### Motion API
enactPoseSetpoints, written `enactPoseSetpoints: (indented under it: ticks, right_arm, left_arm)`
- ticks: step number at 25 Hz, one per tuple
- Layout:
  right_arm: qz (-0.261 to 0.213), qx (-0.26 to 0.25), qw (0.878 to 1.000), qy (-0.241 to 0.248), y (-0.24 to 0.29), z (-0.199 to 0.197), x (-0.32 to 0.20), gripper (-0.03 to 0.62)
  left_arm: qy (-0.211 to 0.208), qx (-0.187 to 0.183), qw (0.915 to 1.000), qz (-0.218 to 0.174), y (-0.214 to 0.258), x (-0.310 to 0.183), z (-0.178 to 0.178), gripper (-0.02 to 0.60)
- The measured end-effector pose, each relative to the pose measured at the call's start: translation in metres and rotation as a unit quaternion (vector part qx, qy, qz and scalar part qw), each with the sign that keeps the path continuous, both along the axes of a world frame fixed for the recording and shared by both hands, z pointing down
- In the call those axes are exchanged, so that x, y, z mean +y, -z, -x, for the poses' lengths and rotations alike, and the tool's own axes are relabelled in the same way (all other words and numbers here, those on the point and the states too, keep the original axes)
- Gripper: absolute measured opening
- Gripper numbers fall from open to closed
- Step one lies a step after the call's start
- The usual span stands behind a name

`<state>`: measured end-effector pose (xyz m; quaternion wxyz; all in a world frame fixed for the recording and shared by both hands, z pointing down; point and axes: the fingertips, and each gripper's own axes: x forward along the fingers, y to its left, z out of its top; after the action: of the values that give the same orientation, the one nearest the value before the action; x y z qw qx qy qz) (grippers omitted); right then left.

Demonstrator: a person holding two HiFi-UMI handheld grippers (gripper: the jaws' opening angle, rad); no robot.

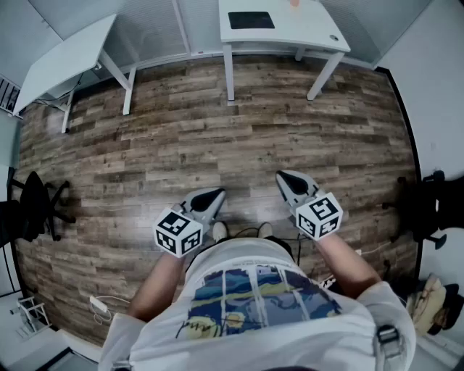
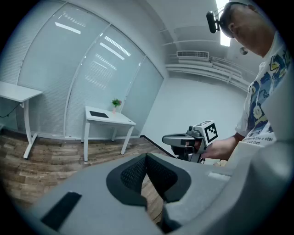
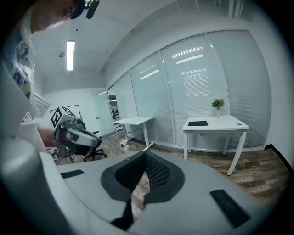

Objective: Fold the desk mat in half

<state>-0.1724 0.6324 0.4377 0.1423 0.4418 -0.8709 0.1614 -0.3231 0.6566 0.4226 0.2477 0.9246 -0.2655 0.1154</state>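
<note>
**Desk mat**: a dark rectangle lying flat and unfolded on the white surface at your 12 o'clock. It is well apart from you, across the wooden floor. A small potted plant stands near it, towards the back edge.

**Left gripper**: held low before your waist and pointed towards 12 o'clock. Its fingers are closed tip to tip, with nothing between them.

**Right gripper**: beside the left gripper at about the same height and on the same heading. Its fingers are likewise closed and empty.

**Posture:** both tools look carried rather than working — closed and level, probably because nothing is within reach.

**Progress:** the fold has not begun. You would have to walk to the surface first, then open the fingers at one edge of the mat.

**Second white desk**: at 10 o'clock, off your line to the mat.

**Office chair**: at 9 o'clock by the wall — also out of the way.
</note>
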Motion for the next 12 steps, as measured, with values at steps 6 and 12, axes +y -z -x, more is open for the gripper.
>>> enactPoseSetpoints:
  ticks: [6, 12]
  right_arm:
    - [-0.019, 0.008, 1.0, -0.006, 0.005, 0.058, -0.024, -0.003]
    - [-0.008, 0.003, 1.0, -0.03, -0.002, 0.087, -0.03, -0.002]
  left_arm:
    - [-0.004, 0.002, 1.0, -0.008, -0.007, -0.022, 0.062, 0.003]
    - [-0.023, 0.001, 0.9997, -0.002, -0.023, -0.04, 0.094, 0.003]
